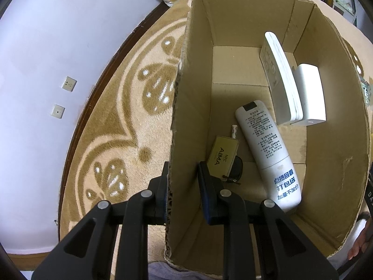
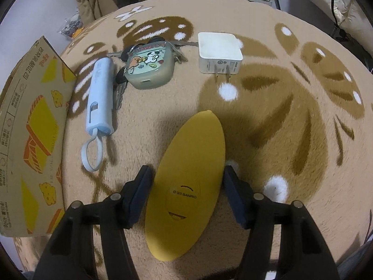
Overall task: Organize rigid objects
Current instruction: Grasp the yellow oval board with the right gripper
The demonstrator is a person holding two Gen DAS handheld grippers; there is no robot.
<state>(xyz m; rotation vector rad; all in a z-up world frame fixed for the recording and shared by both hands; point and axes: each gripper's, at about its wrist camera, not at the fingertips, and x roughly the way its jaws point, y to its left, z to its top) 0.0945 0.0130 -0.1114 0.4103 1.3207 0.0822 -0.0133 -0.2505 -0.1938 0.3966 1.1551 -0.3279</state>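
Much of what I'm working with is only partly visible: in my left wrist view the near end of the cardboard box (image 1: 326,163) runs out of frame, a black key fob (image 1: 237,169) is mostly hidden under the AIMA NFC tag (image 1: 222,155), and I can't tell what the small white piece (image 1: 233,131) poking out behind that tag is. At the far right edge a bit of my hand (image 1: 360,245) shows past the box rim, cut off. My left gripper (image 1: 184,192) straddles the box's left wall, one finger outside over the patterned rug (image 1: 116,128) and one inside, pinching the cardboard between the pads. Inside the box lie a white remote control (image 1: 268,154) with printed text on its back, a second white remote (image 1: 279,79) on edge, and a white rectangular block (image 1: 310,93) leaning against the right wall. My right gripper (image 2: 186,196) points forward and down over the rug, jaws set wide around a yellow oval case (image 2: 186,186) marked SANRIO; whether the pads actually touch it I can't tell. Beyond it sit a pale blue power bank (image 2: 100,98) with a looped cable, a cartoon earbud case (image 2: 150,67) lying over a bunch of keys (image 2: 119,93), and a white plug adapter (image 2: 219,53).
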